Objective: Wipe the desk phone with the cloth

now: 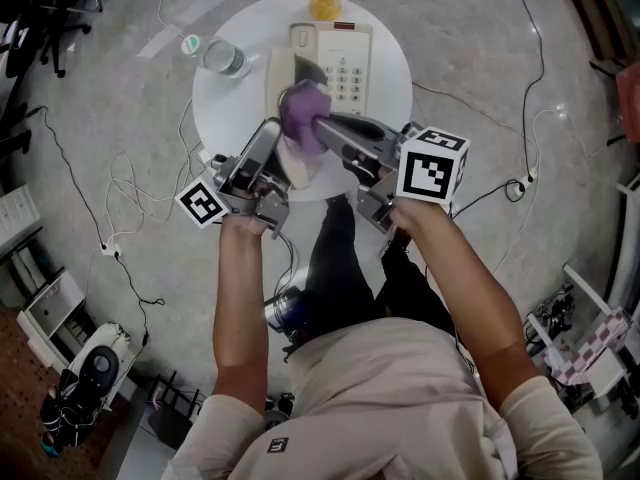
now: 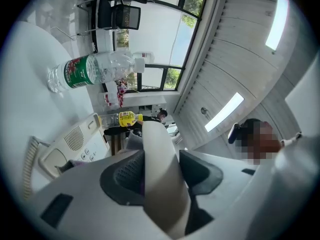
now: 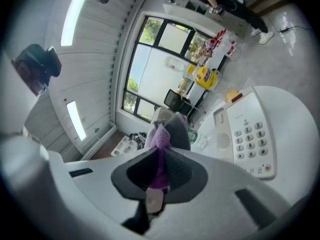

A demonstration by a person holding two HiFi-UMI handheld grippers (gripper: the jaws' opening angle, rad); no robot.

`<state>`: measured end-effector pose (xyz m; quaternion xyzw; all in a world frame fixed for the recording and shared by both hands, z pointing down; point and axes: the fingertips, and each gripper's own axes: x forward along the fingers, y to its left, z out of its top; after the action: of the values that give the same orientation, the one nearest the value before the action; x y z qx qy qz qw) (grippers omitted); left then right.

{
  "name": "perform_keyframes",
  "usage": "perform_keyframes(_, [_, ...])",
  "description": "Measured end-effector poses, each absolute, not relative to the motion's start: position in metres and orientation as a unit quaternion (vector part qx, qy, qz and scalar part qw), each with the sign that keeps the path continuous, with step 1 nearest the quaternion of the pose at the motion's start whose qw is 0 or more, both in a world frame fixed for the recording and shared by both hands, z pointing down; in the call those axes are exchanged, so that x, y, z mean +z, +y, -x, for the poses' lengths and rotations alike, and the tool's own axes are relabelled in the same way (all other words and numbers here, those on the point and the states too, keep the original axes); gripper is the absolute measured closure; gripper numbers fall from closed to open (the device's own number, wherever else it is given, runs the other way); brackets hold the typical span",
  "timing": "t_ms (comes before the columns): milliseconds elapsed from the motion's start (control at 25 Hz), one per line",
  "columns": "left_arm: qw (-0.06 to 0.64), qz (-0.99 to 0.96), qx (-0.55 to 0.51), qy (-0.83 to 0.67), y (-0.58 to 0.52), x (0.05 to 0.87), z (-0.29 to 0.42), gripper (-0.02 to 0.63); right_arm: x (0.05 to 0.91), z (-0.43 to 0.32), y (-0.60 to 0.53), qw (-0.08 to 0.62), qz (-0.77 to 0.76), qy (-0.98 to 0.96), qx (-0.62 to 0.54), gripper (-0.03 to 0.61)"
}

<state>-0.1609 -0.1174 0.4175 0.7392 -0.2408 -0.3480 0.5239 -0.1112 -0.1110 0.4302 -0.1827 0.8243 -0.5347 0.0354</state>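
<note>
Nearest the lens, my right gripper has its 2 jaws almost together, pinching the purple cloth, which bunches out past the tips. My left gripper stands far wider, both pads pressed on the cream handset, which runs up between them and out beyond.

Only the head view shows the 2 tools meeting. There the cloth lies against the handset's side, above the near half of the round white table, and the handset is off the desk phone's base, which sits toward the far side of the table.

From the right gripper view I can read the base's keypad and its bare cradle; the left gripper view gives instead the speaker grille end and the coiled cord at the base's side.

1 water bottle lies on its side on the table to the left of the base, and its green label shows only in the left gripper view. 1 yellow bottle sits by the table's far rim; whether it stands on the table I cannot tell. Loose cables trail over the grey floor, seen from the head view alone.
</note>
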Motion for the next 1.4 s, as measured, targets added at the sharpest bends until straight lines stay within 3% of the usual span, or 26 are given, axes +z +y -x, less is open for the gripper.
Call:
perform_keyframes(280, [0.524, -0.739, -0.351, -0.235, -0.117, 0.410, 0.157, 0.400, 0.413, 0.111, -0.151, 0.090, 0.214, 0.820, -0.523, 0.555])
perform_keyframes(800, [0.512, -0.706, -0.417, -0.257, -0.123, 0.402, 0.185, 0.402, 0.422, 0.111, -0.044, -0.022, 0.110, 0.839, -0.533, 0.558])
perform_keyframes(1160, [0.514, -0.728, -0.382, -0.247, -0.119, 0.398, 0.167, 0.402, 0.417, 0.108, -0.052, -0.001, 0.132, 0.831, -0.540, 0.558])
perform_keyframes(1400, [0.516, -0.753, -0.332, -0.236, -0.104, 0.401, 0.142, 0.402, 0.413, 0.101, -0.103, 0.076, 0.191, 0.805, -0.557, 0.558])
